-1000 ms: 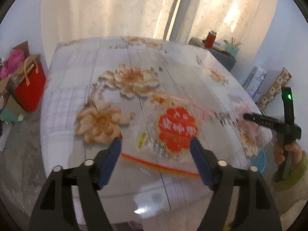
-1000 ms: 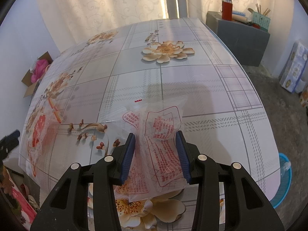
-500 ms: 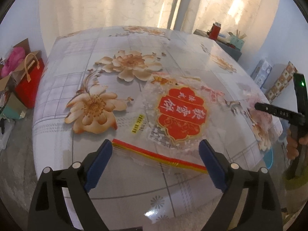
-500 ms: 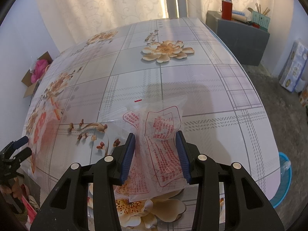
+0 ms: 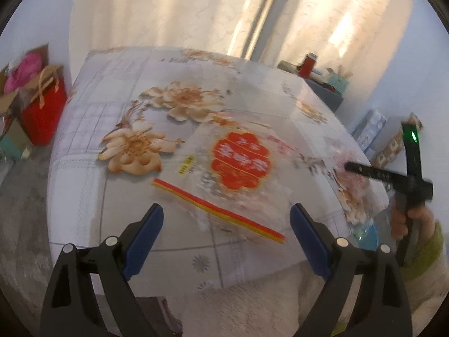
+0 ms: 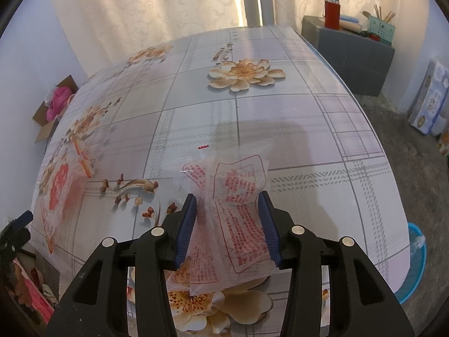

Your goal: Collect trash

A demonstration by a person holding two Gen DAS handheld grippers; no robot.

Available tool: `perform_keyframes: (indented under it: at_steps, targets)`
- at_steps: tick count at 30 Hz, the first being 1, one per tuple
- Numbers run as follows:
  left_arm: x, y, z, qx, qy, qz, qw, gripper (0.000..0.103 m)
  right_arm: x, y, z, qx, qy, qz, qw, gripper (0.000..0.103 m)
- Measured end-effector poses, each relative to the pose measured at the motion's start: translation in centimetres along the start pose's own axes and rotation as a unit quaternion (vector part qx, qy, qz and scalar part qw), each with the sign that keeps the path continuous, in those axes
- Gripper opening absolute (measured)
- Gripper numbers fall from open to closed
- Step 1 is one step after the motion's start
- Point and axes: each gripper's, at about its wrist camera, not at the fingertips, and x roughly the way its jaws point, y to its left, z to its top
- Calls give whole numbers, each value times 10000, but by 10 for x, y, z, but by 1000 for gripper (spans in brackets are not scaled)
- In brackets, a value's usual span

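Observation:
A clear bag with a red medallion and a red-yellow strip [image 5: 241, 163] lies flat on the flowered tablecloth [image 5: 118, 90]. My left gripper [image 5: 226, 210] hovers just short of its near edge, jaws wide open with nothing between them. In the right wrist view that bag [image 6: 59, 185] lies near the table's left edge, with the left gripper [image 6: 16, 224] beside it. My right gripper [image 6: 227, 199] pinches a crumpled clear bag with red print [image 6: 238, 179] at its waist; its jaws are easing open slightly. A hand holds the right gripper [image 5: 350, 167] at the table's right edge.
A blue basin [image 6: 418, 255] sits on the floor by the table's right corner. A red gift bag [image 5: 42, 112] and a cardboard box [image 6: 45, 129] stand on the floor at the left. A grey cabinet [image 6: 350, 45] and printed boxes [image 6: 429, 98] stand at the right.
My left gripper's jaws spread wider and it drew back a little from the medallion bag. The right gripper kept still with the printed bag between its pads.

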Motion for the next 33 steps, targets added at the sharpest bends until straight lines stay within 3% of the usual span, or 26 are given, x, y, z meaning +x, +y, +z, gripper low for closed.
perform_keyframes:
  at_steps: [3,6,9,10,13,14,20,25,33]
  targets:
    - [1,-22,-5,571,-37,111,9983,89,0,0,1,16,13,-1,10000,44]
    - [7,-46,-7,1267,-109,322,9914,90,0,1,1,52,18,23,10000,44]
    - [17,-67,-11,2058,-216,623,9764,92,0,0,0,68,20,50,10000,44]
    - [22,-75,-13,2367,-222,813,9679,92,0,0,0,75,21,61,10000,44]
    - [37,-81,-18,2795,-151,1158,9530,92,0,-1,0,112,21,112,9999,44]
    - [40,-80,-18,2812,-104,1169,9524,92,0,-1,0,124,22,129,9998,44]
    - [47,-63,-11,2405,89,845,9669,91,0,-2,0,140,10,160,9998,44]
    - [49,-51,-7,1978,222,663,9778,69,0,-3,-1,148,-3,170,9997,44]
    - [51,-45,-4,1788,271,388,9827,53,0,-3,-1,146,2,168,9998,44]
